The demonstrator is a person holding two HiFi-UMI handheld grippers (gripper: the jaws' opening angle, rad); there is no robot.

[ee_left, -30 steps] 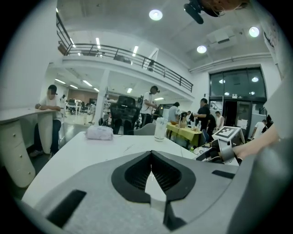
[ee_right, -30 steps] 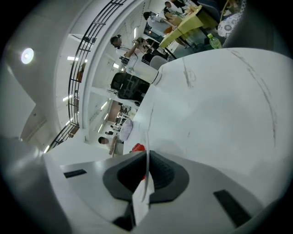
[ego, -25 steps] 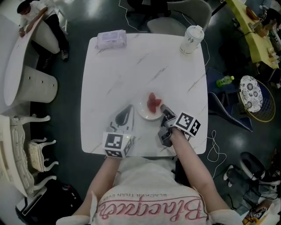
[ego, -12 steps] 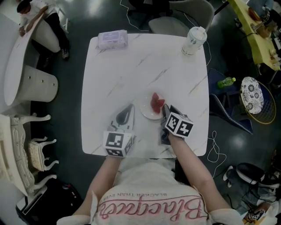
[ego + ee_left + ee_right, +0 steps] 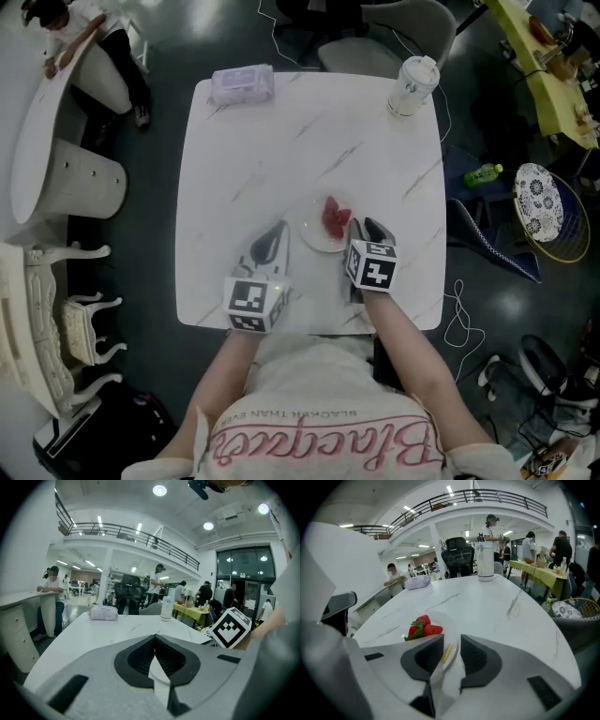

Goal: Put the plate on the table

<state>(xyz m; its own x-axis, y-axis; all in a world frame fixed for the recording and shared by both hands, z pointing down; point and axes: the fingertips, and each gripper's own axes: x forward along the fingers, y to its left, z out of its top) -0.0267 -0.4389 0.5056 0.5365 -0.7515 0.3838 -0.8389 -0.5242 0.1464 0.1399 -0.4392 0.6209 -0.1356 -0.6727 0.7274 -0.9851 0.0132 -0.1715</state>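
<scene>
The plate [image 5: 315,240], rim pinched in the narrowed right gripper [image 5: 451,644], is seemingly now lowered onto the bench [image 5: 281,141], only release left

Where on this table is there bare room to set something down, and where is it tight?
Bare: the wide middle band between the tissue pack and cup at the far edge and the plate nearer the person, plus the left side. Crowded: the near edge, where left gripper, plate and right gripper cluster.
</scene>
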